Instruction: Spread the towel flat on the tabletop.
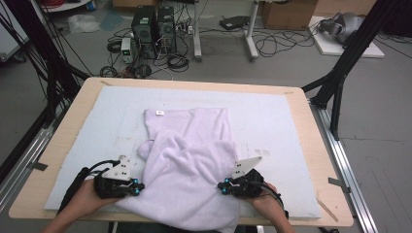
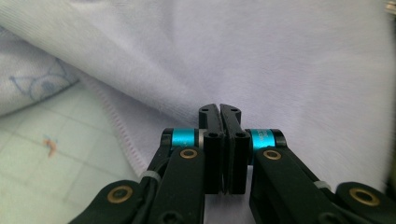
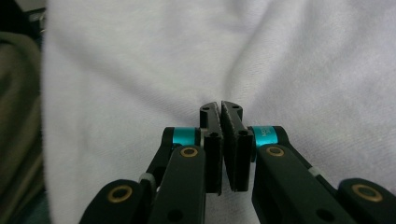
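High view: a rumpled white towel (image 1: pixel 187 165) lies on the bench (image 1: pixel 301 116); left hand-held gripper (image 1: pixel 137 187) and right hand-held gripper (image 1: pixel 224 187) at its near edges | Left gripper view: jaws pressed together against the towel (image 2: pixel 261 60); whether cloth is pinched, cannot tell | Right gripper view: jaws pressed together against the towel (image 3: pixel 289 60)

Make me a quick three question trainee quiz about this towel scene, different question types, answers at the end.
1. True or false: the left gripper is shut at the towel.
2. Which towel corner carries the small white tag: A far left, B far right, C near right?
3. Fill in: the towel lies on a pale blue ___ over the table.

Key: 1 true; 2 A; 3 mat.
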